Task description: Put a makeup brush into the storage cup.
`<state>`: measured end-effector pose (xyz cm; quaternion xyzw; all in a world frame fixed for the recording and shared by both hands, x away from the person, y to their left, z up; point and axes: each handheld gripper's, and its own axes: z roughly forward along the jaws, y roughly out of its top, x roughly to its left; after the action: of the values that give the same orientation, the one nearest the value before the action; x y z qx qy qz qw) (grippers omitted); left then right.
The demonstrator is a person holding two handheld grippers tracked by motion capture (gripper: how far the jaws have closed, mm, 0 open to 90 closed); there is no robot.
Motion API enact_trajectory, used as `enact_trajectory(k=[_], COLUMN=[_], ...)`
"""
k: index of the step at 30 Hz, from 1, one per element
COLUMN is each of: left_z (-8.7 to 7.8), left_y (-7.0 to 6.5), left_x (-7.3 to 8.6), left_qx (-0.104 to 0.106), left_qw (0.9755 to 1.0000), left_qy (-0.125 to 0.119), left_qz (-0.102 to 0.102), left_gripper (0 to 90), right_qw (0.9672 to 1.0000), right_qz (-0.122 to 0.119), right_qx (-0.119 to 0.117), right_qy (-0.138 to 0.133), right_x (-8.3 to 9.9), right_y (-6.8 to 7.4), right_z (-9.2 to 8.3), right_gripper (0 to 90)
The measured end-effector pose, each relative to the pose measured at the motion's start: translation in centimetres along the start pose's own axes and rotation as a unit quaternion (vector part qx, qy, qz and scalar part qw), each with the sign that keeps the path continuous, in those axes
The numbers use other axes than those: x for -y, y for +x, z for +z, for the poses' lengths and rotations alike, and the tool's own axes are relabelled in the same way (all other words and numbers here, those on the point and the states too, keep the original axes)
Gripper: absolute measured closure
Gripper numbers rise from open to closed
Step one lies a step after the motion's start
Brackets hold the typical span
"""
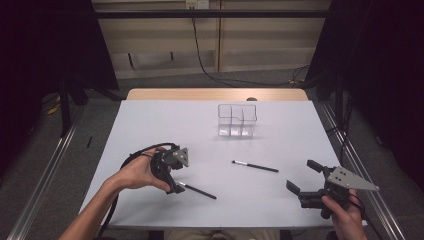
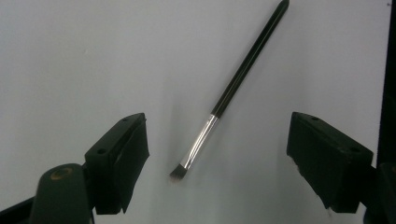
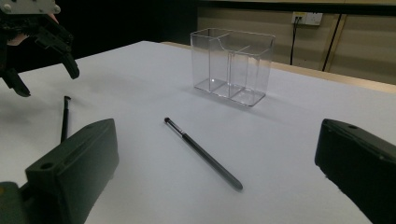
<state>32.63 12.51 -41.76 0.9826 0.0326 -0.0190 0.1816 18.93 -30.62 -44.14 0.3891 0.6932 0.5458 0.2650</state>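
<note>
1. The left gripper (image 1: 176,186) is being held point-down over the near brush (image 2: 224,100), jaws apart on either side of its bristle end (no pad is touching it).
2. That brush is lying flat on the white desk (image 1: 150,125).
3. The right gripper (image 1: 300,176) is being held wide open with nothing gripped, near the desk's right edge.
4. A second brush (image 3: 203,153) is lying before it, with a clear organizer (image 3: 232,66) standing farther back.

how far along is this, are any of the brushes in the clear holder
None in yet: the clear holder stands empty. In hand: the left tool hangs open over the near brush, not gripping. Left: that brush and the second brush, flat on the table; the right tool is open.
</note>
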Motion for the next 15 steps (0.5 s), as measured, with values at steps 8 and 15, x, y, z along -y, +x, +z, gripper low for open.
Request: enact_trajectory(k=[8,15], left_z=[1.4,2.6], left_y=[0.1,0.1], left_x=[-0.4,-0.9], left_qx=[0.002,0.011], left_qw=[0.9996,0.9981], left_qy=[0.024,0.051], left_qz=[0.016,0.033], left_gripper=[33.7,45.7], right_qw=[1.0,1.0], right_qz=[0.0,-0.002], right_qx=[0.0,-0.001], right_qy=[0.0,0.002], right_x=[0.0,0.0], right_y=[0.0,0.0], right_z=[0.0,0.1], right_gripper=[0.0,0.0])
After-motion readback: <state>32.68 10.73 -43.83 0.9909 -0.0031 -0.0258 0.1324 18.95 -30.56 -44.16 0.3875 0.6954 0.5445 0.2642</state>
